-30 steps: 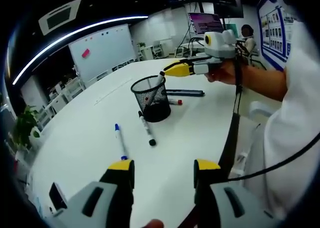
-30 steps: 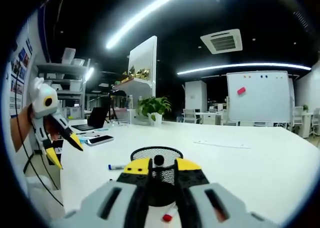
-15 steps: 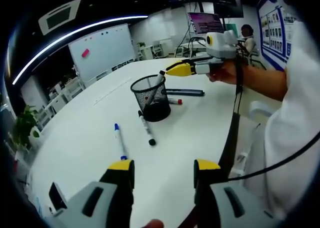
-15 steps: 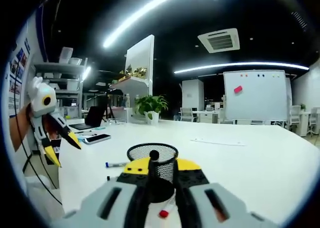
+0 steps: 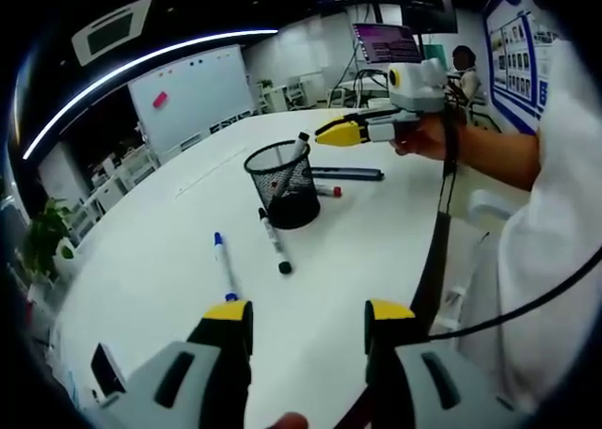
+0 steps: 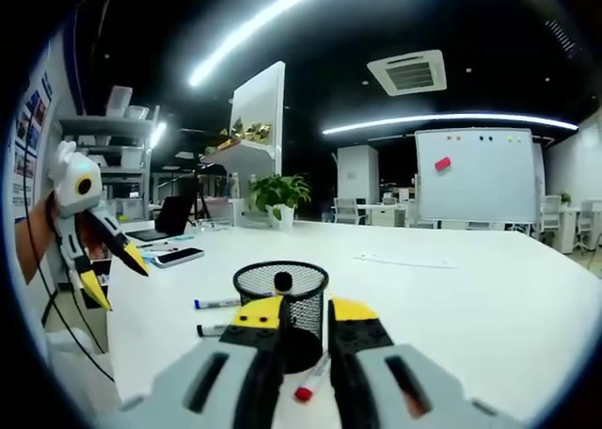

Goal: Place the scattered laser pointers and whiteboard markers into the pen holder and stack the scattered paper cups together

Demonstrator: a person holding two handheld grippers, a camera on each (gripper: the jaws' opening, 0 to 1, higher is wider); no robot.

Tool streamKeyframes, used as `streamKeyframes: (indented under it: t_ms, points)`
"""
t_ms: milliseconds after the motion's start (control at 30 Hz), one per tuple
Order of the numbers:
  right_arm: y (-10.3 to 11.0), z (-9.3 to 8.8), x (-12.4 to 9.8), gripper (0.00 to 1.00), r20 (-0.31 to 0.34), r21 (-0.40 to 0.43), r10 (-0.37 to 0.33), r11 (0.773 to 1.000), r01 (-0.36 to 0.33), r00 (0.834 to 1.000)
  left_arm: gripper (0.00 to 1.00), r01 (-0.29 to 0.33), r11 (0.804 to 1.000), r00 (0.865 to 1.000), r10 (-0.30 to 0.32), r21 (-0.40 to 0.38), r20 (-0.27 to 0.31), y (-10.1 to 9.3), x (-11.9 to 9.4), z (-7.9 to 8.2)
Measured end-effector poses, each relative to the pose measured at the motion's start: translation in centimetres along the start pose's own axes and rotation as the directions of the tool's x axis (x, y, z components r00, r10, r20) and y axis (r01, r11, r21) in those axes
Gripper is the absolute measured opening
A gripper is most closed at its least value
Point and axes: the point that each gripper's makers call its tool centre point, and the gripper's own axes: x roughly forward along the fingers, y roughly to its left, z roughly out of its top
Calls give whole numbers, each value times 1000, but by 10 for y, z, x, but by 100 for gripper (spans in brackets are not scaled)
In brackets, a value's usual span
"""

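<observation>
A black mesh pen holder stands mid-table with a marker leaning inside it. My right gripper hovers just behind the holder's rim, jaws slightly apart with nothing between them. Low over the near table edge, my left gripper is open and holds nothing. On the table lie a blue-capped marker, a black marker, a red-capped marker and a black laser pointer.
The white table curves away toward a whiteboard. A phone lies near the table edge and a potted plant stands at the far side. A person's sleeve borders the right.
The marker left my right gripper's jaws and now stands in the pen holder. The right gripper has pulled back a little from the holder. The left gripper has not moved.
</observation>
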Motion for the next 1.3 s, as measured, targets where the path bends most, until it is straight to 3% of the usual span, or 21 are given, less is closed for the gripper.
streamKeyframes:
  t_ms: [333,1300]
  points:
    - [-3,-3,-1,18,-1,-13,-21,1000,21,1000,48,-6,1000,1000,6,-3,5,1,-1,1]
    - [-12,-30,-4,18,-94,-1,-48,999,48,994,48,1,1000,1000,-1,2,-3,0,0,0]
